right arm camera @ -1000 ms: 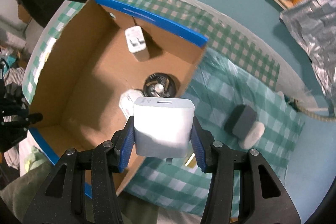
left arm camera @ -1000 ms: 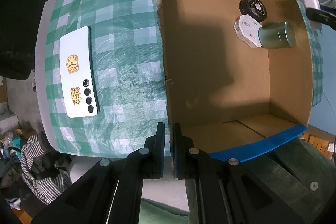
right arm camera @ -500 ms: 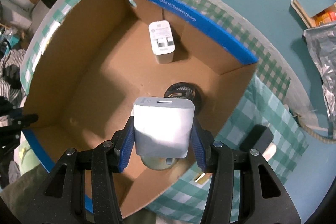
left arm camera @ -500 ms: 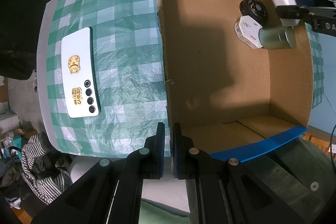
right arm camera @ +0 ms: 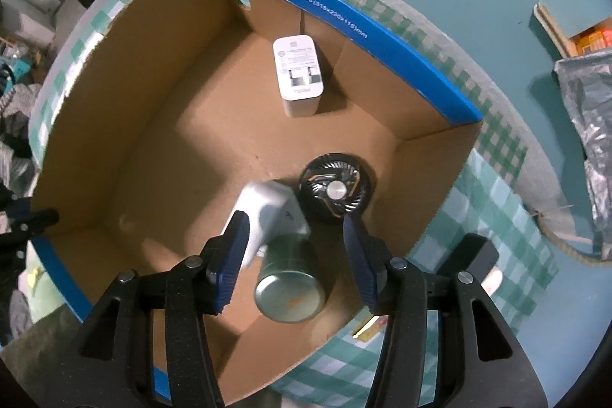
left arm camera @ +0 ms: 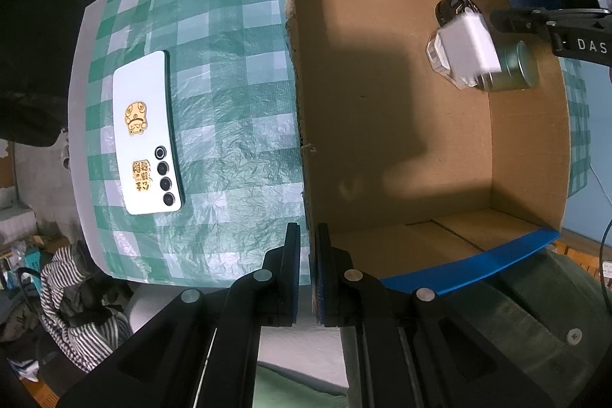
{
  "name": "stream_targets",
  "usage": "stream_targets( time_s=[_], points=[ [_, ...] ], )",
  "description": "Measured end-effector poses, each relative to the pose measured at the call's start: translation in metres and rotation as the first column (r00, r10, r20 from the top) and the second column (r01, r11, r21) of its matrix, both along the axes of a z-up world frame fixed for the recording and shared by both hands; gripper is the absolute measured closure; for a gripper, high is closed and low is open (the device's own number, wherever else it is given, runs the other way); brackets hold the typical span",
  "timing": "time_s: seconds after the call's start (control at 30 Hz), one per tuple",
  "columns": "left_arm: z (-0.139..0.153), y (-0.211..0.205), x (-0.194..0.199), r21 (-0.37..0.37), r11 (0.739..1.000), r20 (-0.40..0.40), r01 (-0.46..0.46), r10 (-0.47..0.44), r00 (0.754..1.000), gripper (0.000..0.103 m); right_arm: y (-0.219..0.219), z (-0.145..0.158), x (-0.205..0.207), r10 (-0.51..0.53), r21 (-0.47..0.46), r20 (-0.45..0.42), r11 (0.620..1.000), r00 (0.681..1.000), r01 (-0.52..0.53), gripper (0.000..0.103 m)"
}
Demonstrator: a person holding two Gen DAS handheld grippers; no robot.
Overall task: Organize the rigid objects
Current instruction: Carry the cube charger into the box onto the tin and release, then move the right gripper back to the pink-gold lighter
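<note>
Green checked cloth [left arm camera: 229,71] is covering the table under my cardboard box [right arm camera: 126,125]. My right gripper [right arm camera: 296,247] is hanging over the box with its jaws spread wide and holding nothing; the white charger [right arm camera: 267,213] is blurred below it, low in the frame, tipping against the metal tin [right arm camera: 288,287] beside the black fan [right arm camera: 336,188]. Another white adapter [right arm camera: 298,75] is lying near the upper wall. My left gripper [left arm camera: 308,274] is pinching the box wall (steadying it, I judge). Remaining, I am guessing: the phone [left arm camera: 147,132] at left on the cloth.

Black plastic grippers [right arm camera: 294,251] — blue ribbed pads [right arm camera: 232,257], silver screws
</note>
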State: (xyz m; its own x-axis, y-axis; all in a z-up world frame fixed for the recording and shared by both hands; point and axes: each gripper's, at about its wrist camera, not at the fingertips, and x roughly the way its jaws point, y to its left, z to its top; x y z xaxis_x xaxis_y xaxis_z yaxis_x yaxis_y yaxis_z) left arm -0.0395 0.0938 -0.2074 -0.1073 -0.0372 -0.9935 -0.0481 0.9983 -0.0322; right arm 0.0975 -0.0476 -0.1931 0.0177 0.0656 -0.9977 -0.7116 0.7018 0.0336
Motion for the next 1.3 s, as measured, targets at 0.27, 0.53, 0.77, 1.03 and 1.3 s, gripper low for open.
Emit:
stream_targets(
  time_s=[0.27,0.53,0.77,1.03,1.3],
  points=[
    [0.001,-0.001,0.0,0.003,1.0,-0.001,0.003,-0.003,1.0,0.096,-0.006,0.012,-0.002,-0.01,0.03,0.003,0.999,1.0,0.01,0.05],
    [0.002,-0.001,0.0,0.005,1.0,0.0,0.005,-0.005,1.0,0.096,-0.02,0.034,0.001,-0.055,0.07,0.022,0.996,0.998,0.053,0.05],
    [0.002,-0.001,0.0,0.004,1.0,0.0,0.005,-0.005,1.0,0.096,-0.049,0.051,0.012,-0.142,0.097,0.029,0.986,0.989,0.138,0.049],
    [0.003,-0.001,0.001,0.004,1.0,-0.001,0.004,-0.004,1.0,0.096,-0.089,0.051,0.022,-0.241,0.099,0.008,0.966,0.971,0.239,0.049],
    [0.002,-0.001,0.001,0.002,1.0,-0.001,0.002,-0.002,1.0,0.096,-0.128,0.034,0.024,-0.323,0.062,-0.026,0.944,0.946,0.324,0.049]
  ],
)
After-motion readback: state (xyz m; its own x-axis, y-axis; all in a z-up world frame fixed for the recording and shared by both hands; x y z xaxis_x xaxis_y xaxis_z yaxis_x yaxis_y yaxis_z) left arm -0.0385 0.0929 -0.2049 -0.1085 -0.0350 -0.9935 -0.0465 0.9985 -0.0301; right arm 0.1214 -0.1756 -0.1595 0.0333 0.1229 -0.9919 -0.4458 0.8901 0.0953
